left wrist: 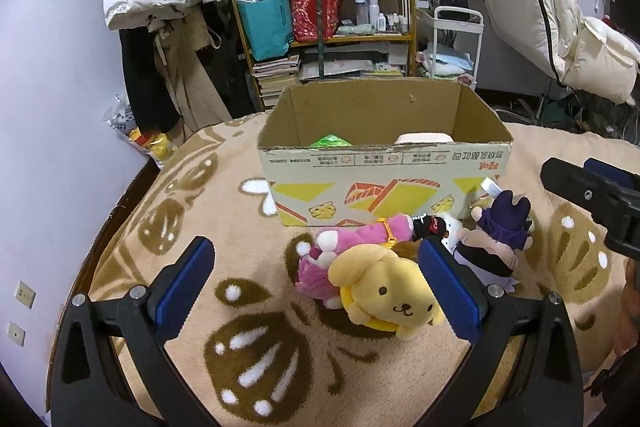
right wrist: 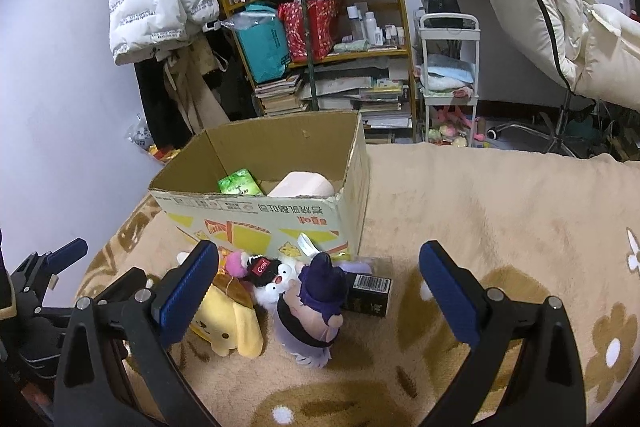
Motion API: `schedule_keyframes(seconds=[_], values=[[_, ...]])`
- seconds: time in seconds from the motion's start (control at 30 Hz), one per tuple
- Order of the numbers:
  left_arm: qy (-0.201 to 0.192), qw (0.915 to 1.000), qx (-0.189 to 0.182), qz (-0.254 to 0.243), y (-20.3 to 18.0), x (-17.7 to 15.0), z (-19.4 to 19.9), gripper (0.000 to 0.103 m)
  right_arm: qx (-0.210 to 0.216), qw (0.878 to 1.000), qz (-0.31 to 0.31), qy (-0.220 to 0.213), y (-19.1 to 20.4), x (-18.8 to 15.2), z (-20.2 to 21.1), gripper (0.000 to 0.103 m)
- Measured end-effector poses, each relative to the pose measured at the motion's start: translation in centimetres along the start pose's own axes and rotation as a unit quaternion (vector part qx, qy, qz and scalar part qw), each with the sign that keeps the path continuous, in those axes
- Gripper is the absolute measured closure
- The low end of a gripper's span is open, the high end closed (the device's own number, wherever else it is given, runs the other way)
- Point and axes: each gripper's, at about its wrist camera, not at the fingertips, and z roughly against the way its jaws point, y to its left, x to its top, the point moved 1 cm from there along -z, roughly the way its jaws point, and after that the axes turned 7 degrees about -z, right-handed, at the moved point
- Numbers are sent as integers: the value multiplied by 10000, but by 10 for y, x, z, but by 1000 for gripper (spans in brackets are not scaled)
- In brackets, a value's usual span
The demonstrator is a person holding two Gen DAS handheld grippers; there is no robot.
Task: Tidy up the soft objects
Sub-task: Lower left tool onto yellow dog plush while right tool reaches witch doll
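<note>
The largest thing ahead of both my tongs is the cardboard box (left wrist: 384,163), open-topped on the beige patterned blanket (left wrist: 208,239); a green packet (right wrist: 239,183) and a pale pink roll (right wrist: 302,185) already lie inside it. The soft toys are heaped against its near wall.

Nearest my left tongs (left wrist: 316,283) is the yellow dog plush (left wrist: 386,297), lying just inside the right-hand pad, with the pink plush (left wrist: 352,237) behind it toward the box. Ahead of my right tongs (right wrist: 318,285), between the pads and closer to the left one, stands the purple-hatted plush (right wrist: 314,307); beyond it sit a small white toy in a black cap (right wrist: 272,277) and a dark barcoded carton (right wrist: 370,293), which looks stiff rather than soft.

I judge the plushes light, squashy and not fragile; they should give under the pads, so I would take the dog across its round head and the hatted one around its body, squeezing well in.

Both pairs of tongs are spread wide and carry nothing; whether the left's right-hand pad brushes the dog I cannot tell.
</note>
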Motion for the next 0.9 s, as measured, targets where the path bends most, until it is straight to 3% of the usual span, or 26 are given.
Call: schedule_keyframes(seconds=[0.9], values=[[536,9944,-573,-708,-51,-2,-49,2,-231,9946,-184,996,-11,-8,-57,4]])
